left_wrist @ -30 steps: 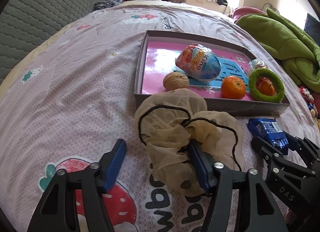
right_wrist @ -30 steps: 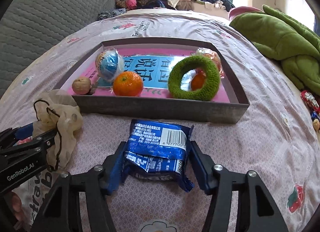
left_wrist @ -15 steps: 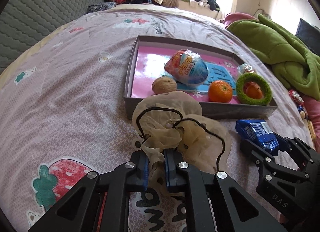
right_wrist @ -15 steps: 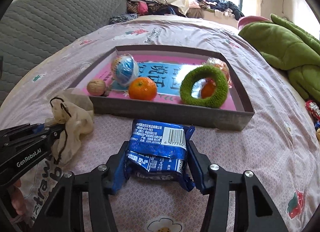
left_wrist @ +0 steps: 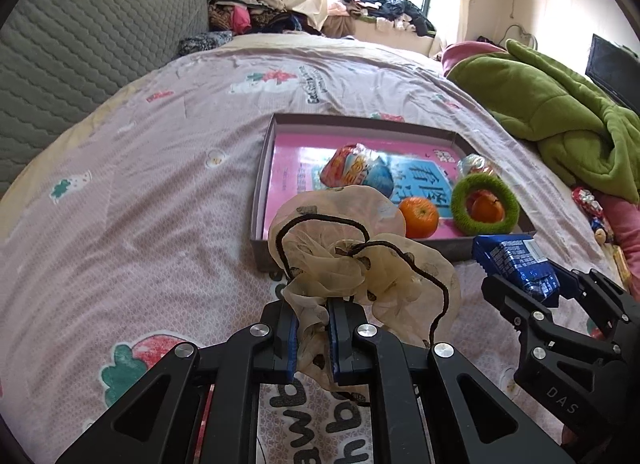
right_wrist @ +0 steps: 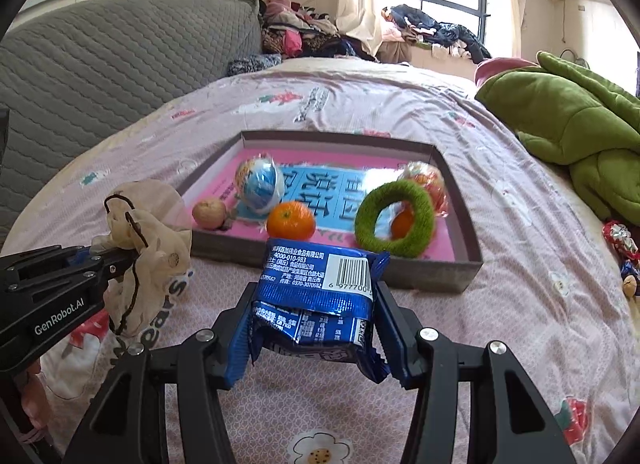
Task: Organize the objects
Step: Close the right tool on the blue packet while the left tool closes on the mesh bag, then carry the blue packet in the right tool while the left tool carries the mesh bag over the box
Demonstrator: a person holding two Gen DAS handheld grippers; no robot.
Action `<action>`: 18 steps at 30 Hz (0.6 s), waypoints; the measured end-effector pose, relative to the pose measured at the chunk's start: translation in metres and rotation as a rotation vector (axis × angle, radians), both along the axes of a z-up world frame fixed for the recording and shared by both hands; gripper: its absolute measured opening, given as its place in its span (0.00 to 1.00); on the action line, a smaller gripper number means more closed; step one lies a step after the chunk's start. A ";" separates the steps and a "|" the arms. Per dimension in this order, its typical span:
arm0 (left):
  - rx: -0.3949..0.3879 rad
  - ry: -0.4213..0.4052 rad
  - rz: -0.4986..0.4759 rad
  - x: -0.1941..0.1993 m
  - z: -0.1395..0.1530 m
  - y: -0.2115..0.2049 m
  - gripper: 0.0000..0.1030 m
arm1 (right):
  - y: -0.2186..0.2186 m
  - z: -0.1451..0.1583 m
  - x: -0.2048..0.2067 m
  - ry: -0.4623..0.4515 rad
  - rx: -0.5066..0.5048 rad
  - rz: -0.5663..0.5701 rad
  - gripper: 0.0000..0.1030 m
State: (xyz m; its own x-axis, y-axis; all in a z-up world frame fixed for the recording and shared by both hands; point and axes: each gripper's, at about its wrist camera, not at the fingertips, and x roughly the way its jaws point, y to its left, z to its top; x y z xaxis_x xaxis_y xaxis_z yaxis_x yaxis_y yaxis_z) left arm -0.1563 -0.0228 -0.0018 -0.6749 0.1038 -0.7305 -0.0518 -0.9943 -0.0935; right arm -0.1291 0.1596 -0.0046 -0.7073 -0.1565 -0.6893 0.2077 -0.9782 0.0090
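Note:
My left gripper (left_wrist: 313, 328) is shut on a beige mesh pouch (left_wrist: 352, 260) with a black drawstring, held above the bed in front of the tray; it also shows in the right wrist view (right_wrist: 148, 248). My right gripper (right_wrist: 314, 328) is shut on a blue snack packet (right_wrist: 316, 296), lifted off the bed; the packet also shows in the left wrist view (left_wrist: 516, 260). The grey tray (right_wrist: 332, 260) with a pink floor holds a walnut (right_wrist: 209, 214), a wrapped toy egg (right_wrist: 260, 184), an orange (right_wrist: 291, 220), and a green ring (right_wrist: 394, 220).
A pink patterned bedsheet (left_wrist: 140, 192) covers the bed. A green blanket (left_wrist: 560, 120) lies at the right. A grey quilted headboard (right_wrist: 100, 64) stands at the left. Clothes pile at the far window. Small wrapped items (right_wrist: 620, 240) lie at the right edge.
My left gripper closed on the mesh pouch and lifted it. My right gripper raised the blue packet off the bed. Both views rose and tilted up.

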 end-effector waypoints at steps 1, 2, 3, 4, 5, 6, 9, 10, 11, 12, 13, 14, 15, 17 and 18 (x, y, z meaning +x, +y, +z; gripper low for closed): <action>-0.001 0.004 -0.001 0.000 0.003 0.001 0.11 | 0.001 0.002 0.001 0.007 -0.001 -0.001 0.53; -0.004 0.010 0.002 0.000 0.006 0.002 0.11 | 0.002 0.005 0.001 0.014 -0.003 0.000 0.53; -0.006 0.015 0.002 0.001 0.008 0.002 0.11 | 0.003 0.007 0.002 0.017 -0.005 -0.002 0.53; -0.009 0.020 0.001 0.001 0.012 0.003 0.11 | 0.004 0.010 0.002 0.023 -0.008 -0.002 0.53; -0.010 0.022 0.002 0.001 0.014 0.004 0.11 | 0.006 0.013 0.003 0.030 -0.010 -0.004 0.53; -0.013 0.024 0.003 0.002 0.016 0.005 0.11 | 0.007 0.015 0.003 0.036 -0.012 -0.004 0.53; -0.022 0.034 0.009 0.001 0.023 0.007 0.11 | 0.011 0.021 0.004 0.052 -0.020 -0.002 0.53; -0.024 0.037 0.009 0.001 0.026 0.008 0.11 | 0.013 0.024 0.004 0.057 -0.020 0.000 0.53; -0.026 0.040 0.011 0.001 0.028 0.008 0.11 | 0.014 0.027 0.004 0.063 -0.020 0.002 0.53; -0.028 0.045 0.013 0.001 0.030 0.008 0.11 | 0.015 0.029 0.004 0.070 -0.021 0.002 0.53; -0.029 0.048 0.014 0.000 0.033 0.008 0.11 | 0.017 0.032 0.004 0.077 -0.020 0.005 0.53; -0.030 0.052 0.017 0.000 0.034 0.008 0.11 | 0.018 0.034 0.004 0.082 -0.021 0.009 0.53; -0.030 0.056 0.021 -0.001 0.037 0.008 0.11 | 0.020 0.037 0.003 0.091 -0.022 0.009 0.53; -0.032 0.067 0.026 -0.003 0.043 0.007 0.11 | 0.023 0.043 0.002 0.109 -0.022 0.016 0.53; -0.035 0.072 0.028 -0.004 0.046 0.007 0.11 | 0.025 0.046 0.001 0.117 -0.021 0.015 0.53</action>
